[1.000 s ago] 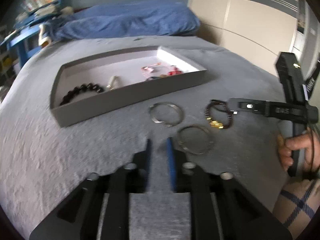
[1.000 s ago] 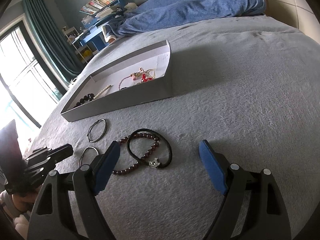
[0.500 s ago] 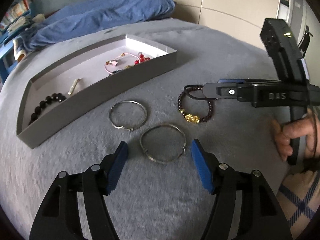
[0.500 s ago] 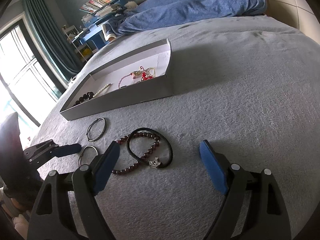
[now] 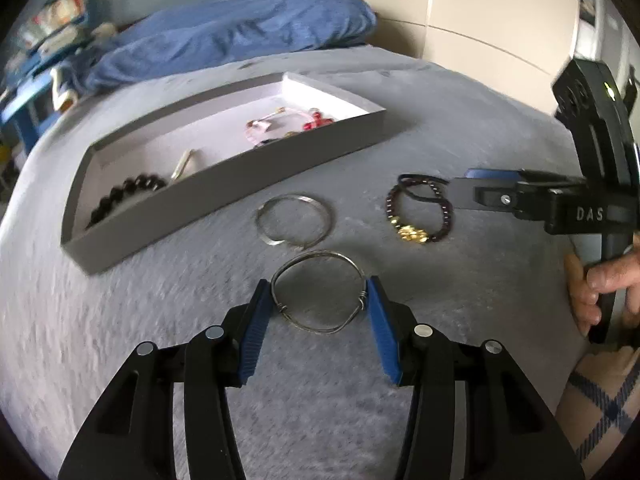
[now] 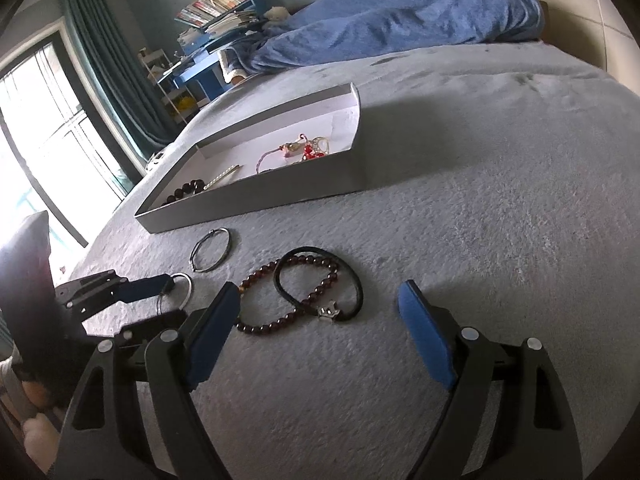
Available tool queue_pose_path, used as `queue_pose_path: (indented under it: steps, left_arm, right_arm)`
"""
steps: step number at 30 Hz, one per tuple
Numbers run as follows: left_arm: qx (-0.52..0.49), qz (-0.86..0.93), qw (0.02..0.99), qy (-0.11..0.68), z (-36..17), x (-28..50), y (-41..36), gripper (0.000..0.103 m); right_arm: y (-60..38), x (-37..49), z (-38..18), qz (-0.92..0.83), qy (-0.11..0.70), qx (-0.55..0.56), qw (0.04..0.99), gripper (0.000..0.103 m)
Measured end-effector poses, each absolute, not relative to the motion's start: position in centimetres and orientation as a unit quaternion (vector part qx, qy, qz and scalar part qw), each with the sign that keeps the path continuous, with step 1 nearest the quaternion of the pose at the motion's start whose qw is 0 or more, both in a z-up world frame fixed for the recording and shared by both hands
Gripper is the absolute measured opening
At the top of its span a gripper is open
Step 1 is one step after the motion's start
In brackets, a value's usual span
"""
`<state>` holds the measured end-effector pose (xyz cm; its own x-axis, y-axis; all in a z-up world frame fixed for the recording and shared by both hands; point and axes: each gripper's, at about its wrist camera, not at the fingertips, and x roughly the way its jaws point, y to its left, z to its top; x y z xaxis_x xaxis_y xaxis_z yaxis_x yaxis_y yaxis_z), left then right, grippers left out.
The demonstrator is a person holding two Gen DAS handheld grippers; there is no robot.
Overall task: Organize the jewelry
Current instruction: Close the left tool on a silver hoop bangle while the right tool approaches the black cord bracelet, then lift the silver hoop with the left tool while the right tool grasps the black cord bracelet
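Observation:
On the grey bedspread lies a thin silver bangle [image 5: 320,255], and my left gripper [image 5: 318,285] straddles it. Its jaws are closing and both blue pads touch the bangle's sides. A second silver bangle [image 5: 294,222] lies just beyond, before the grey tray's [image 5: 224,184] front wall. To the right are a dark red bead bracelet [image 5: 416,232] with a gold charm and a black hair band [image 5: 420,178]. My right gripper [image 6: 319,286] stands open just short of that bead bracelet [image 6: 264,326] and hair band [image 6: 352,276], touching neither. From there my left gripper [image 6: 172,300] shows around its bangle [image 6: 188,284].
The tray holds a black bead bracelet [image 5: 128,192], a gold clip [image 5: 182,164] and pink and red pieces [image 5: 280,124]. A blue duvet [image 5: 240,28] lies behind it. A window and curtain [image 6: 104,80] are at the left. A person's hand [image 5: 600,280] holds the right gripper.
My left gripper went from nearly shut to wide, moved forward over the nearer silver bangle, then narrowed until its pads met it. The right gripper has stayed put and open.

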<state>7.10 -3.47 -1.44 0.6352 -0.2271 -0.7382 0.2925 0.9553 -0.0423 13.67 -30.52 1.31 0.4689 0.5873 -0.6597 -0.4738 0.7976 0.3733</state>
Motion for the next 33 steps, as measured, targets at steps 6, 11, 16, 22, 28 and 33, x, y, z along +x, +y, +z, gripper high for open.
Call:
queue_pose_path:
  steps: [6,11,16,22,28,33]
  left_arm:
    - [0.028,-0.140,0.904,0.403,-1.4,7.1,-3.1,0.050]
    - [0.026,-0.141,0.904,0.403,-1.4,7.2,-2.9,0.050]
    - [0.026,-0.141,0.904,0.403,-1.4,7.2,-2.9,0.050]
    - [0.028,-0.141,0.904,0.403,-1.4,7.1,-3.0,0.050]
    - [0.028,-0.141,0.904,0.403,-1.4,7.1,-2.9,0.050]
    - [0.027,-0.141,0.904,0.403,-1.4,7.1,-3.0,0.050]
  right_arm:
    - [-31.0,14.5,0.9,0.294,0.423,0.083,0.853,0.067]
    - [-31.5,14.7,0.8,0.276,0.422,0.092,0.859,0.041]
    - [-31.6,14.9,0.6,0.264,0.431,0.094,0.858,0.036]
    - [-30.5,14.8,0.4,0.264,0.442,0.061,0.855,0.032]
    - [-29.8,14.2,0.5,0.277,0.435,0.037,0.856,0.003]
    - [-31.2,14.0,1.1,0.285,0.408,0.075,0.864,0.003]
